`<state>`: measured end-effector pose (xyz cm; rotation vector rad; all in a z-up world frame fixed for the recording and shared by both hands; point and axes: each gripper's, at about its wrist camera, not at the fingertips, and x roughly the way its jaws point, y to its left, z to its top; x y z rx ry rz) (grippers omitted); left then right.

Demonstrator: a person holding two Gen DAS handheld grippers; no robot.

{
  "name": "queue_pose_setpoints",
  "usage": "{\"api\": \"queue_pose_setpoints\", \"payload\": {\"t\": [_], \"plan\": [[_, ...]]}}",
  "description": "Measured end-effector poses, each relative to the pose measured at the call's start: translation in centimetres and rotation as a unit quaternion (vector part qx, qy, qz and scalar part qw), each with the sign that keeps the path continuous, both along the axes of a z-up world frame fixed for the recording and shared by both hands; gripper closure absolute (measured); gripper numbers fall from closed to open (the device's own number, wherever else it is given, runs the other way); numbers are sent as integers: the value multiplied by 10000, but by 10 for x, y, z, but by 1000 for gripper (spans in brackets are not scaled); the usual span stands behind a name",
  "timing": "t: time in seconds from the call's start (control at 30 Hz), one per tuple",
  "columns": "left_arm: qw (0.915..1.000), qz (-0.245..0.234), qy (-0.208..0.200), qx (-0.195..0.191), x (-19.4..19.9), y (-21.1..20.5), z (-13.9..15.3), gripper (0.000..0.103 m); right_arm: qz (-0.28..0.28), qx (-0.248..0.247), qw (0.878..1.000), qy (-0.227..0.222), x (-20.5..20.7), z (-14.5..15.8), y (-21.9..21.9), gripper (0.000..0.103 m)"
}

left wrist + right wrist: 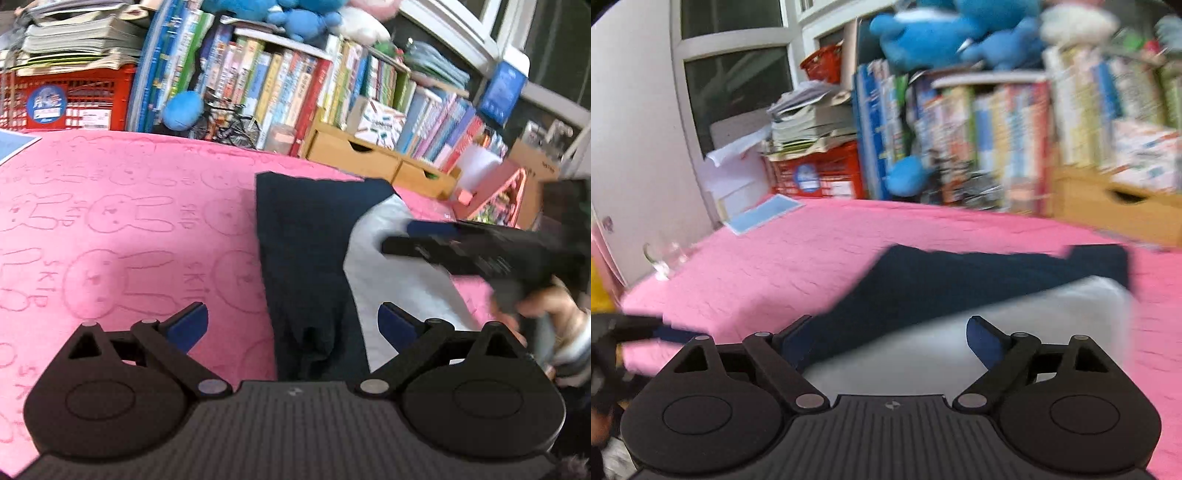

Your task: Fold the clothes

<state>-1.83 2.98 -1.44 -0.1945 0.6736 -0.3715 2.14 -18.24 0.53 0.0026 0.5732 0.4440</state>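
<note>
While both jaws are spread wide and nothing is held between them, a navy and white garment (314, 258) is seen lying flat on a pink blanket (129, 221). From the left wrist, the garment is found straight ahead of the left gripper (291, 325), its navy part running away between the two blue pads (186, 326) and its white part lying ahead of the right-hand pad. The right gripper (413, 238) is seen ahead and to the right of the left jaws, over the white part; whether it touches the cloth cannot be told through the blur.

From the right wrist, the garment (960, 288) is found just ahead of the right gripper (886, 339), white cloth between the jaws and navy cloth beyond and under the left-hand finger. The left gripper (665, 332) is seen blurred, well off to the left of those jaws, over the blanket (794, 258). Books (997, 129) and blue plush toys (942, 33) are ranged far beyond the jaws.
</note>
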Motion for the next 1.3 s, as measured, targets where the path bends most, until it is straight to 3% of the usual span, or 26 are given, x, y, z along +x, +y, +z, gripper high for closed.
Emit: {"api": "queue_pose_setpoints", "payload": {"t": [0.1,0.2,0.33,0.47,0.53,0.73,0.87,1.03,1.13,1.23,1.3], "plan": [[9993,42,77,358,10,-14,-10,3,-139,-513,9985,90,-29,-18,-23,14],[9978,148,278,590,18,-21,-23,3,-618,-994,9931,120,-47,-36,-51,12],[9972,199,295,657,17,-22,-32,0,-1303,-558,9897,198,-68,-30,-92,12],[9963,182,199,820,15,-26,-34,0,-936,-564,9937,-259,-108,-22,-76,12],[9961,181,173,840,15,-28,-34,0,-610,-661,9947,-489,-125,-25,-58,7],[9958,136,96,900,13,-29,-35,0,-291,-1595,9831,-844,-153,-54,-1,4],[9953,71,26,971,12,-29,-36,0,-1005,-2070,9692,-876,-158,-70,-4,3],[9940,-15,-61,1090,9,-32,-39,0,-1787,-1368,9728,-550,-165,-69,-54,0],[9936,-39,-110,1126,8,-32,-40,0,-1961,-1488,9681,-470,-172,-75,-65,0],[9934,-43,-157,1133,7,-32,-41,0,-2455,-1824,9504,-571,-184,-74,-71,0],[9931,-23,-186,1155,5,-33,-41,0,-2471,-1683,9525,-581,-191,-70,-78,0]]}}
